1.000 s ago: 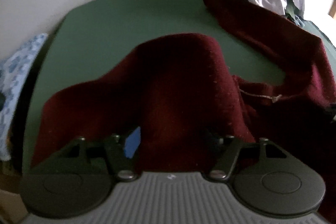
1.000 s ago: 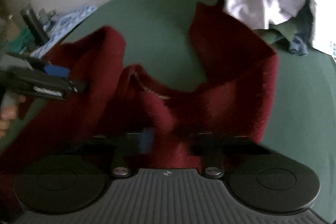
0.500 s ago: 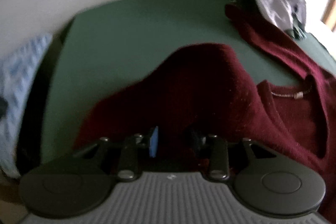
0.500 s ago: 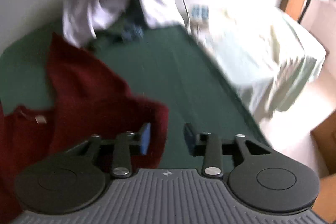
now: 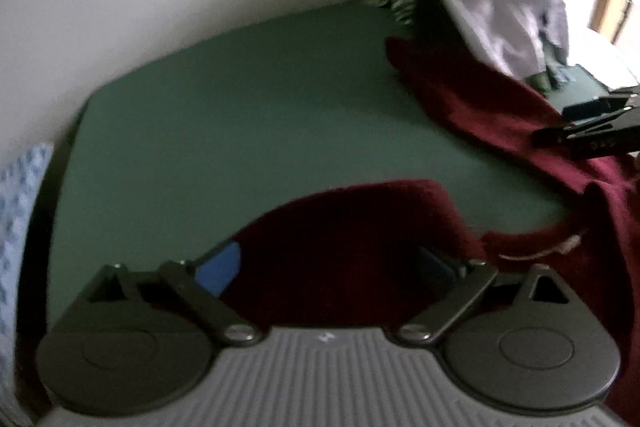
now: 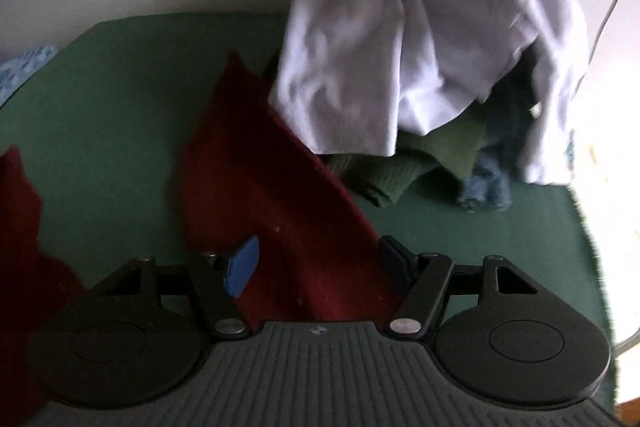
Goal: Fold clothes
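Observation:
A dark red knit sweater (image 5: 344, 247) lies spread on the green table (image 5: 240, 115). In the left wrist view my left gripper (image 5: 328, 267) hangs over a humped fold of it, jaws opening wide, cloth lying between the pads without being pressed. The neckline with its label (image 5: 568, 247) shows at right. One sleeve (image 6: 272, 187) runs up toward the clothes pile. My right gripper (image 6: 316, 259) is over that sleeve, jaws opening, the sleeve loose between them. The right gripper (image 5: 592, 135) also shows at the right edge of the left wrist view.
A heap of clothes sits at the far right of the table: a white garment (image 6: 420, 47) on top, green knitwear (image 6: 408, 167) and something blue (image 6: 484, 187) beneath. A blue patterned cloth (image 5: 20, 227) lies off the table's left edge. A pale wall stands behind.
Both grippers let go of the red sweater and spread wide. The right gripper swung away to the right, then came back over the sleeve. The sweater's hump has sunk lower.

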`<action>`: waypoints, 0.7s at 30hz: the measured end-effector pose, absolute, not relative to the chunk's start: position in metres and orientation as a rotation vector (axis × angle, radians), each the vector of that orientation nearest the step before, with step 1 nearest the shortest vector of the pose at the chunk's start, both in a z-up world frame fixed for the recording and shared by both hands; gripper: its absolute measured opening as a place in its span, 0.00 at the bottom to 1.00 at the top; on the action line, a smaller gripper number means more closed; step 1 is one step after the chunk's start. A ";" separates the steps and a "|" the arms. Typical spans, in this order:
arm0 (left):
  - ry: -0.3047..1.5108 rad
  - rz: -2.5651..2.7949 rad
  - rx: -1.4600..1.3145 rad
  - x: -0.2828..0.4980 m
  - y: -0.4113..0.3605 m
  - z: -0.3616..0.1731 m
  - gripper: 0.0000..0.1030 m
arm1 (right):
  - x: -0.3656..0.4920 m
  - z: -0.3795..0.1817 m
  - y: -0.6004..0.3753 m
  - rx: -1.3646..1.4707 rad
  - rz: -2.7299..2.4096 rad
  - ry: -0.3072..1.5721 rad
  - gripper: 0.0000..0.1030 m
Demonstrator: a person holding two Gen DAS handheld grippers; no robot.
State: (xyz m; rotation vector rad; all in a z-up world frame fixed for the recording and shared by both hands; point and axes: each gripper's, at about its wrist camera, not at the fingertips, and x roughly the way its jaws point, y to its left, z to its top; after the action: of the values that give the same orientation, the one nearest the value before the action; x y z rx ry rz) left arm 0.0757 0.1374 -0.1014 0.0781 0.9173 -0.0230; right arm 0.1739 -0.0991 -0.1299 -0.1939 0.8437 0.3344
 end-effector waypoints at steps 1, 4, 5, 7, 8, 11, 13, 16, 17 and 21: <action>0.928 -0.011 0.062 0.076 0.137 -0.106 0.80 | 0.178 -0.132 -0.102 -0.154 0.342 0.837 0.69; 0.928 -0.019 -0.004 0.071 0.133 -0.110 0.49 | 0.179 -0.131 -0.104 -0.141 0.364 0.808 0.40; 0.922 -0.024 -0.020 0.069 0.131 -0.109 0.44 | 0.178 -0.129 -0.105 -0.141 0.386 0.810 0.13; 0.908 -0.012 -0.024 0.062 0.128 -0.107 0.20 | 0.174 -0.121 -0.111 -0.078 0.403 0.821 0.10; 0.903 0.004 -0.021 0.059 0.127 -0.108 0.16 | 0.172 -0.117 -0.115 -0.047 0.411 0.825 0.10; 0.901 0.056 -0.042 0.053 0.139 -0.104 0.11 | 0.161 -0.086 -0.138 0.054 0.429 0.759 0.09; 0.888 0.106 -0.038 0.050 0.151 -0.096 0.10 | 0.155 -0.066 -0.154 0.120 0.439 0.713 0.09; 0.840 0.164 -0.024 0.046 0.172 -0.076 0.10 | 0.148 -0.034 -0.187 0.219 0.375 0.628 0.08; 0.821 0.184 -0.024 0.044 0.179 -0.069 0.10 | 0.144 -0.024 -0.202 0.258 0.340 0.597 0.08; 0.794 0.238 -0.030 0.042 0.203 -0.058 0.10 | 0.126 0.004 -0.256 0.354 0.143 0.450 0.00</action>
State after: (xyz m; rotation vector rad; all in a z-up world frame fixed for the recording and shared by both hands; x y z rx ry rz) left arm 0.0419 0.2027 -0.0580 -0.0302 0.7935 0.2378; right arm 0.1260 -0.2563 0.0035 0.3542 0.4499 0.1431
